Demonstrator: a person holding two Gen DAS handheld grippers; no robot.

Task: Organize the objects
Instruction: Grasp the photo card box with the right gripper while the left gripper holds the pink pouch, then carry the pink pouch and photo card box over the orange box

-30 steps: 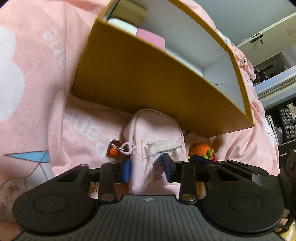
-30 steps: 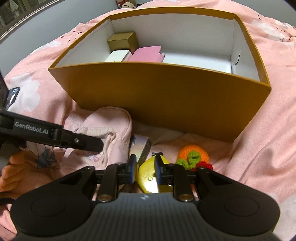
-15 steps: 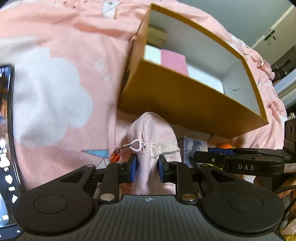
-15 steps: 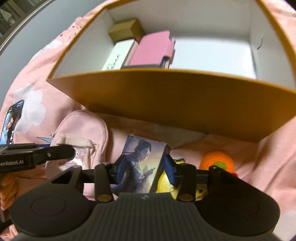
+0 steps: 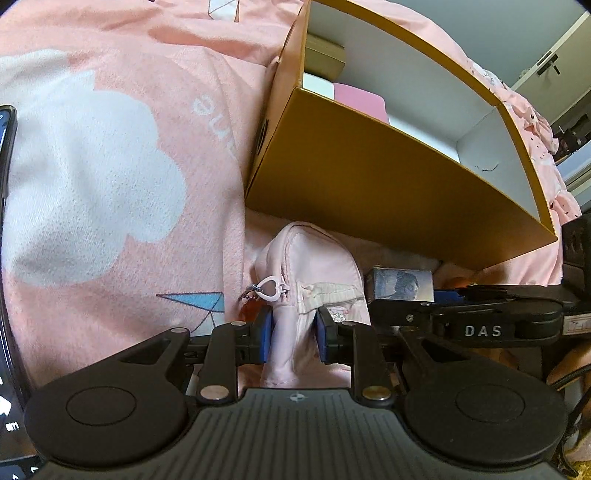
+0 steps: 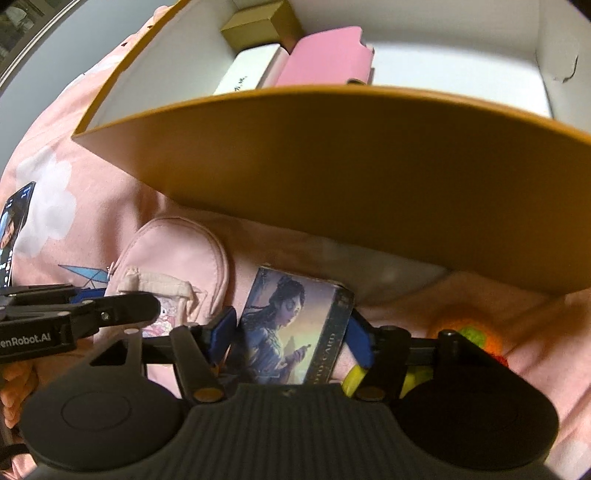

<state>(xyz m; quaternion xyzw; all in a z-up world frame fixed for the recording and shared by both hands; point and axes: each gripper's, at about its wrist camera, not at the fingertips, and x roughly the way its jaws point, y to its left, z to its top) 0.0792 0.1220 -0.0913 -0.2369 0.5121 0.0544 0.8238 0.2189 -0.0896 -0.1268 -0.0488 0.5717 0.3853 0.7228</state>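
A pink bed cover (image 5: 122, 155) printed with white clouds carried everything, with grey cupboards off in the background. The big mustard box (image 5: 388, 173) sat toward the far side of the bed, open-topped, already holding a small gold carton (image 6: 262, 26), a white carton (image 6: 247, 70) and a flat pink case (image 6: 328, 55) tucked into its left end.

Down in front of the box's near wall, the left hand-held gripper (image 5: 293, 339) was clamped on the pink pouch (image 5: 310, 277), pinching the soft fabric into a narrow fold just below its zip. That pouch looked light and floppy, so it would probably sag and swing from a pinch; a bite near the zip seam or the pocket edge seemed the firmest place.

Just right of the pouch, the card box (image 6: 295, 325) stood between the jaws of the right hand-held gripper (image 6: 291, 339), which had just been opening. The blue pads flanked its two narrow sides, but whether they were touching was hard to tell. It looked stiff, light and glossy, so squeezing those narrow sides squarely would likely hold it; a skewed grip might let it slip.

A yellow object (image 6: 354, 374) lay under the right jaw, and an orange knitted toy (image 6: 469, 332) rested further right, blurred.
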